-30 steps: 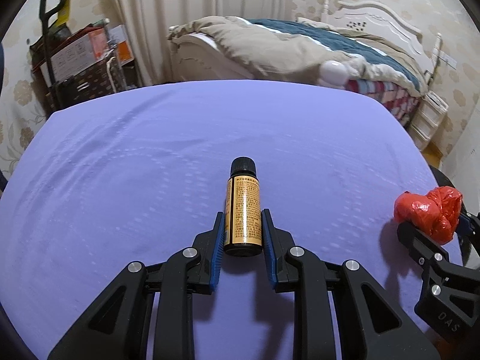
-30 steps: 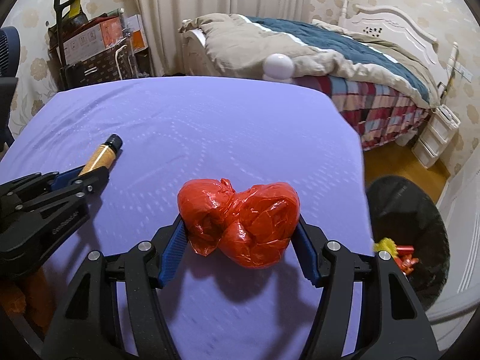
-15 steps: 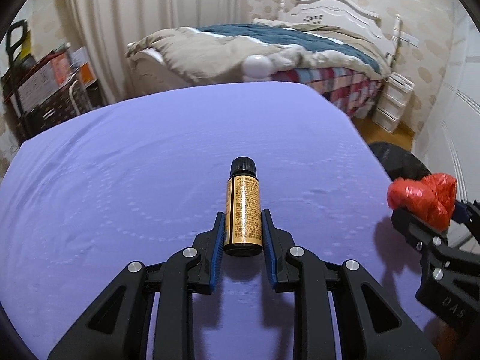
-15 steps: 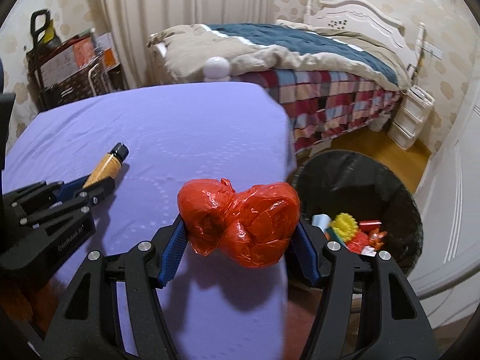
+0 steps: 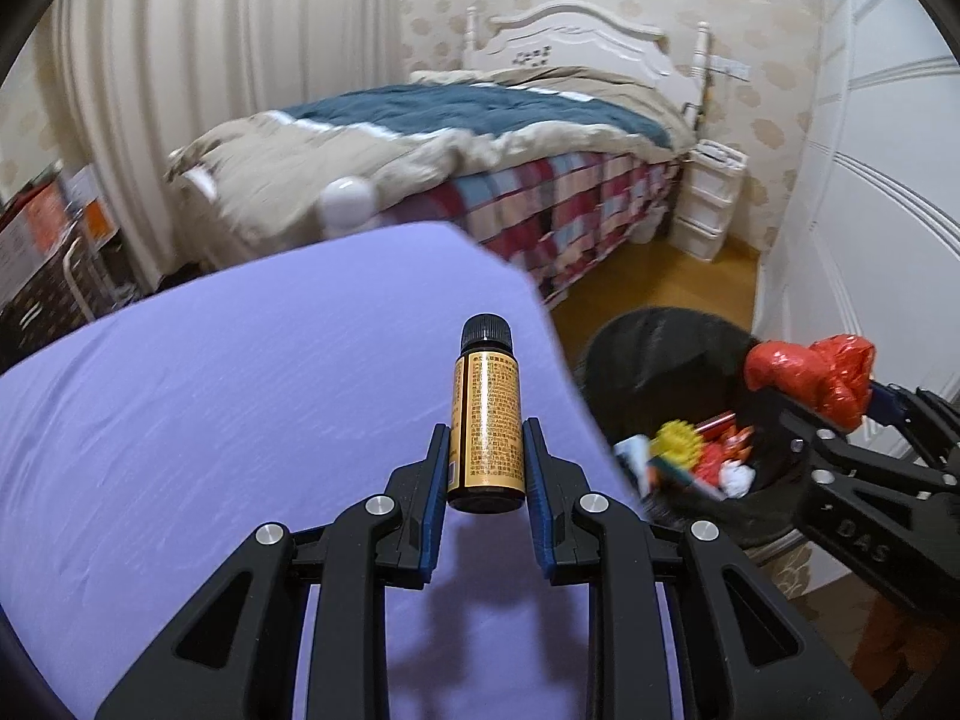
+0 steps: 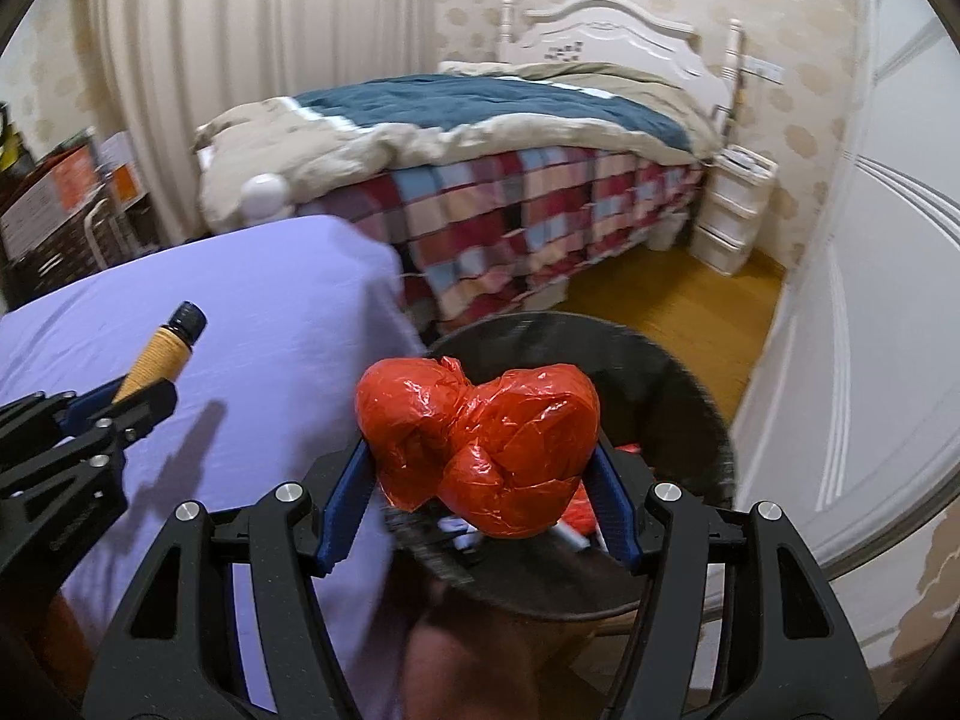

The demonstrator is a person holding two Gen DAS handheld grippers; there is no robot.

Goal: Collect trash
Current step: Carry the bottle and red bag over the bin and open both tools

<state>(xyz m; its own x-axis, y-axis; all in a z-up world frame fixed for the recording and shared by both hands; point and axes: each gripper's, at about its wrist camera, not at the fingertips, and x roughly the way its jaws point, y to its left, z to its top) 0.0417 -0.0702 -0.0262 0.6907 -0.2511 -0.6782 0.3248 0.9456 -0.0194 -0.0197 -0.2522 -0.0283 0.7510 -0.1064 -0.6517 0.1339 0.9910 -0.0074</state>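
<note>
Trash sits clamped in both tools: at the lower centre of the left wrist view the left gripper pinches a small amber bottle with a black cap, held above the purple table. In the right wrist view's lower centre, the right gripper squeezes a crumpled red plastic bag over the black trash bin. Farther back, a bed fills the upper middle.
</note>
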